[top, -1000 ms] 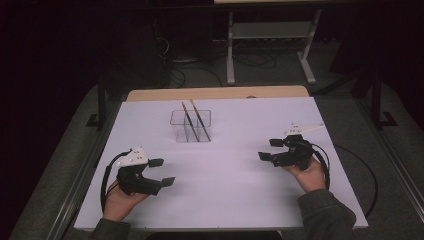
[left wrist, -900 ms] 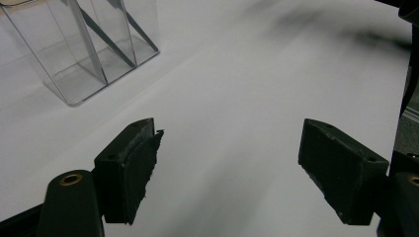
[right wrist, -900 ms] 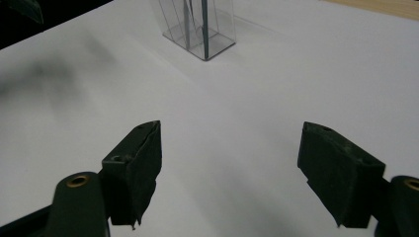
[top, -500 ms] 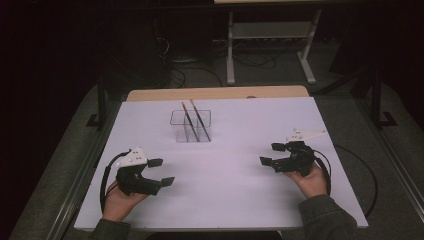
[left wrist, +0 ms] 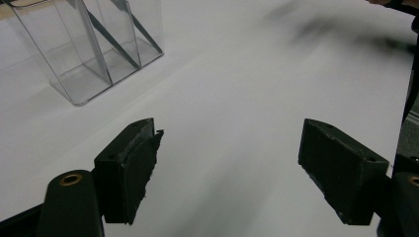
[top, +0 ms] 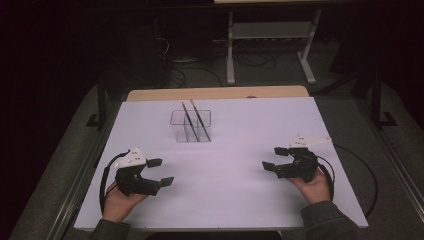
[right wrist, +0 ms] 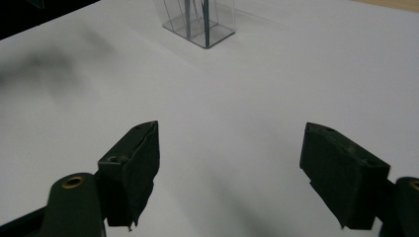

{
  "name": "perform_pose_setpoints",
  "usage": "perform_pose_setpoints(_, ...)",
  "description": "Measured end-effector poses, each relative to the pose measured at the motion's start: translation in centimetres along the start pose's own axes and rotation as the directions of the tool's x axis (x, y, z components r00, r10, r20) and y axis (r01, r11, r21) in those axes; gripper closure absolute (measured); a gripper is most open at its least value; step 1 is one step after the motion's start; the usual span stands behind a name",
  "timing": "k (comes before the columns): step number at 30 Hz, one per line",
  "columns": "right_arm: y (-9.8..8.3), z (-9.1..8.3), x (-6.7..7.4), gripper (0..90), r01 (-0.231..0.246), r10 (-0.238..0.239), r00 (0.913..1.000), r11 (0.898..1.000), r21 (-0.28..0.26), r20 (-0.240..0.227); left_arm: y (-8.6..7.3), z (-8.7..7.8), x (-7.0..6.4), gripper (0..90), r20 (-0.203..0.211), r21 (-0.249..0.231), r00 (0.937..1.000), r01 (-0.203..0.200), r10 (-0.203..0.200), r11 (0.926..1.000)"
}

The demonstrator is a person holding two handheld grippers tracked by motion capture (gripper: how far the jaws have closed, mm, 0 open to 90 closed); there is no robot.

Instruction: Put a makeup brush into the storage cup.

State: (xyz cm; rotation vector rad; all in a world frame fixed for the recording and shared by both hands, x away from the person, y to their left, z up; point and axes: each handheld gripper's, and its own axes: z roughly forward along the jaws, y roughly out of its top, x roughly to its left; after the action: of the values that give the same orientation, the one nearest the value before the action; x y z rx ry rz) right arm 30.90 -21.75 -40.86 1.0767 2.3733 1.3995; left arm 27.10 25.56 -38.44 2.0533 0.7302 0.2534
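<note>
A clear, square-sided plastic holder (top: pixel 190 126) stands upright on the white counter (top: pixel 225 195), toward twelve o'clock from the counter's middle and a little to the eleven o'clock side. Its walls are see-through, and an inner wall splits it into narrow compartments. Two thin, dark sticks (top: pixel 199 119) lean inside it, their tops slanting out past the rim toward eleven o'clock; the tops look lighter, brownish. Which compartment each stick sits in cannot be told. In the left gripper view the holder (left wrist: pixel 86 47) sits at about eleven o'clock, its floor and dividers plain through the walls, with the dark sticks (left wrist: pixel 106 39) crossing inside. In the right gripper view the holder (right wrist: pixel 200 22) is far off at twelve o'clock, cut by the top edge.

The black left gripper (top: pixel 160 171), with a white plate on top, is held by the left hand (top: pixel 120 202) at about eight o'clock on the counter, jaws wide apart and holding nothing. The black right gripper (top: pixel 276 158), also white-topped, is held by the right hand (top: pixel 315 187) at about four o'clock, jaws likewise spread and bare. Both grippers are well apart from the holder. Bare counter lies between each pair of jaws in the gripper views. A black cable (top: pixel 367 180) loops off the right gripper past the counter's edge.
</note>
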Motion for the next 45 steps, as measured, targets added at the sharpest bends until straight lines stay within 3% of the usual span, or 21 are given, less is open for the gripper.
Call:
perform_pose_setpoints(27,-1.6,-1.3,0.5,21.6,-0.008,0.009,0.9998,0.999,-0.044,0.020,-0.8,0.5,-0.1,22.5,0.012,0.028,0.9999,0.002,-0.002,0.9996)
perform_pose_setpoints(45,-2.3,-1.8,0.7,21.1,0.003,-0.002,0.9998,0.998,-0.069,0.018,-1.4,1.4,-0.3,22.4,0.017,0.087,0.9997,-0.018,0.017,0.9961)
